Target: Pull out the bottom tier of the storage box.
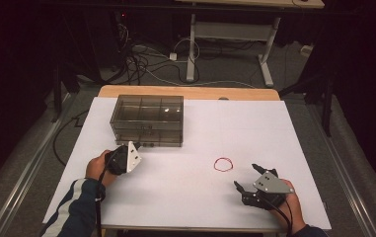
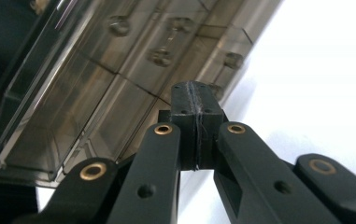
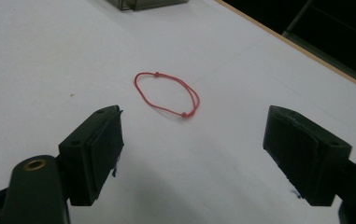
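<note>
Two black pads of the left gripper point(image 2: 197, 122) meet clenched with nothing between them, just before the front edge of the smoky transparent plastic compartment box point(image 2: 96, 88). Wide apart stand the jaws of the right gripper point(image 3: 213, 158), released; ahead of them, between the pads' lines, lies the thin red cord loop point(image 3: 166, 94) on open white table sheet point(image 3: 49, 60). No writing is legible.
</note>
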The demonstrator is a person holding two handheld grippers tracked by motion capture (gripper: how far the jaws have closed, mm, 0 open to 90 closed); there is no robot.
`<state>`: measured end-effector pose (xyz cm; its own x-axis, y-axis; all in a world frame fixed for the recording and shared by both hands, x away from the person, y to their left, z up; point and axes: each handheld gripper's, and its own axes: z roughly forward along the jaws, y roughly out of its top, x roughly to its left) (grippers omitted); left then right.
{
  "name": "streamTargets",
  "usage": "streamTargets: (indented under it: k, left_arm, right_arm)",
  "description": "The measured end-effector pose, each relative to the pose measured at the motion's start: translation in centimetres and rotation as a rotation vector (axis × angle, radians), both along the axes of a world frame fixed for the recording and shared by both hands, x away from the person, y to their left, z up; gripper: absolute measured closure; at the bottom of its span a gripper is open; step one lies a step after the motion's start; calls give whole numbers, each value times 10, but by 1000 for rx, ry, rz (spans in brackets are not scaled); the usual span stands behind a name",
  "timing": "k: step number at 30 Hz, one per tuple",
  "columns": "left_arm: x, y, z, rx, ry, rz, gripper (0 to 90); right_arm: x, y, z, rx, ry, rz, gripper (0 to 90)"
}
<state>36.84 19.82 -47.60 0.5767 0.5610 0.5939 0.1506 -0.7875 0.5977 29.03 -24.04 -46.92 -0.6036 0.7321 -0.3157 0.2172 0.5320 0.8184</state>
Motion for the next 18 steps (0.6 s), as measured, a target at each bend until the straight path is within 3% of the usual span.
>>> streamTargets:
  k: [1, 3, 4, 6, 9, 12, 18]
  left_arm:
    - [0, 0, 0, 0, 0, 0, 871]
    - [7, 6, 4, -73, 45, 25, 869]
    - [7, 6, 4, -73, 45, 25, 869]
    - [16, 13, 7, -132, 90, 62, 869]
    - [25, 20, 5, -170, 134, 102, 869]
    - [32, 25, 1, -192, 159, 138, 868]
    - [39, 27, -1, -247, 172, 173, 868]
  right_arm:
    - [0, 0, 0, 0, 0, 0, 207]
    - [0, 0, 0, 0, 0, 1, 207]
    - [0, 0, 0, -2, 0, 2, 207]
    - [1, 1, -1, -7, 0, 5, 207]
    - [0, 1, -1, -7, 1, 6, 207]
    - [1, 2, -1, -7, 4, 4, 207]
    - [1, 2, -2, -11, 5, 9, 207]
